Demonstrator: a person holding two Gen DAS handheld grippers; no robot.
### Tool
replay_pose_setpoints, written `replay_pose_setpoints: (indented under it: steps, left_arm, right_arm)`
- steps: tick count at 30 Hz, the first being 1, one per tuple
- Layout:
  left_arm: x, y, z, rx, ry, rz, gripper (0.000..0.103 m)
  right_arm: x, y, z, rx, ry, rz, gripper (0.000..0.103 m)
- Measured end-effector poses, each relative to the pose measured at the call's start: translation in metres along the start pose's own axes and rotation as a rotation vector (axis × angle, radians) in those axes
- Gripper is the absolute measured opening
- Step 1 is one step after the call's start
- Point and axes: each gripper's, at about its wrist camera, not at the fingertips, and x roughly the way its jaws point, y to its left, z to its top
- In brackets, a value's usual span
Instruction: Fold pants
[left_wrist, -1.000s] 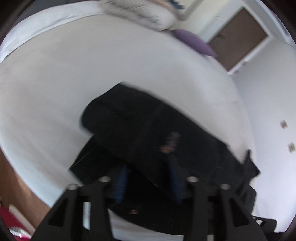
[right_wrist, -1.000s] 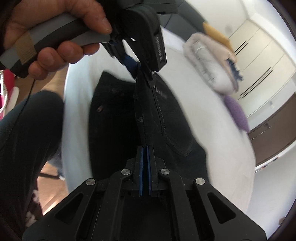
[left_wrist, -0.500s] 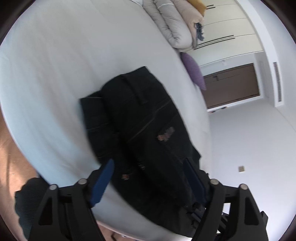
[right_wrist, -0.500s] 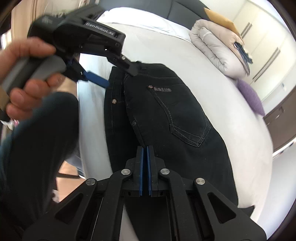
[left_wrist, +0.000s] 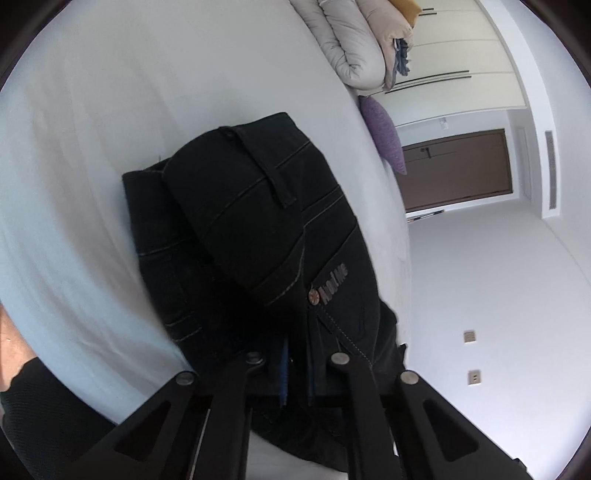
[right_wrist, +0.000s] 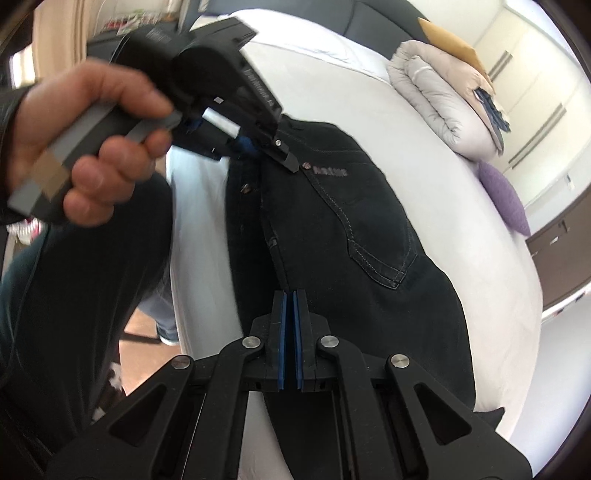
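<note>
Black jeans lie folded lengthwise on the white bed, one half on top of the other, back pocket up. My left gripper is shut on the waistband's near edge, next to the copper rivet; dark fabric fills the gap between its blue pads. In the right wrist view a hand holds the left gripper at the waistband. The right gripper is shut, and the folded edge of the jeans runs straight into its tips.
A rolled grey duvet and a purple pillow lie at the far side of the bed. A person's dark trouser leg stands against the near bed edge. Wardrobes and a brown door are beyond.
My left gripper, wide open half a second ago, has dropped onto the waistband and closed on it. The right gripper has stayed shut at the folded edge.
</note>
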Motion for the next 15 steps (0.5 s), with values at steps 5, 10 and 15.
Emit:
replay_pose_setpoints:
  steps: [5,10,15]
  left_arm:
    - [-0.005,-0.002,-0.005,0.051,0.000,0.074,0.005]
    - [-0.014,-0.011,-0.012,0.142,0.004,0.150,0.006]
    - [-0.021,0.005,-0.023,0.131,0.022,0.162,0.006]
  right_arm:
    - [0.003,0.019,-0.006,-0.032,0.020,0.058,0.002]
    - [0.001,0.019,-0.011,-0.012,0.008,0.048,0.002]
    - [0.002,0.013,-0.011,0.001,0.004,0.040,0.002]
